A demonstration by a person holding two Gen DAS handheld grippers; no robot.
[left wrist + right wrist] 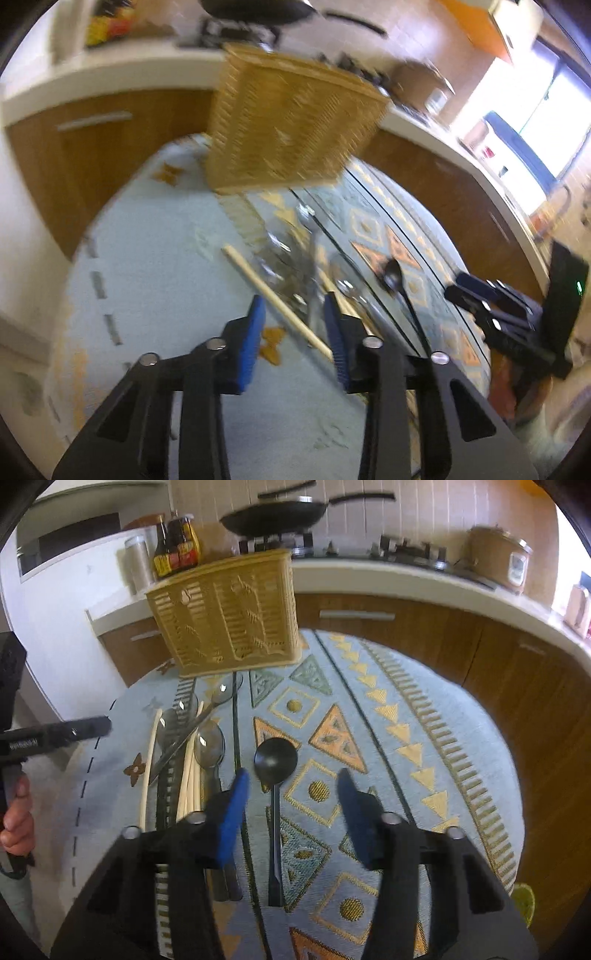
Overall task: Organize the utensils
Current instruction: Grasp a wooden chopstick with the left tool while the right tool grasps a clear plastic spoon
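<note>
A tan wicker basket [229, 616] stands upright at the far side of the patterned tablecloth [424, 738]; in the left wrist view the basket [291, 125] is blurred. A black spoon [275, 760] lies alone on the cloth, and its handle runs back under the gap of my right gripper [292, 773], which is open above it. To its left lies a pile of clear spoons [209, 746], a knife [181, 738] and pale chopsticks [190, 786]. My left gripper [294, 299] hovers open over that pile, with a wooden chopstick [266, 290] crossing below its pads.
Behind the table runs a white counter with brown cabinets [406, 627]. On it are a black wok [273, 515] on the stove, dark sauce bottles [177, 546] and a rice cooker [498, 557]. A person's hand [16, 819] grips the left tool at the left edge.
</note>
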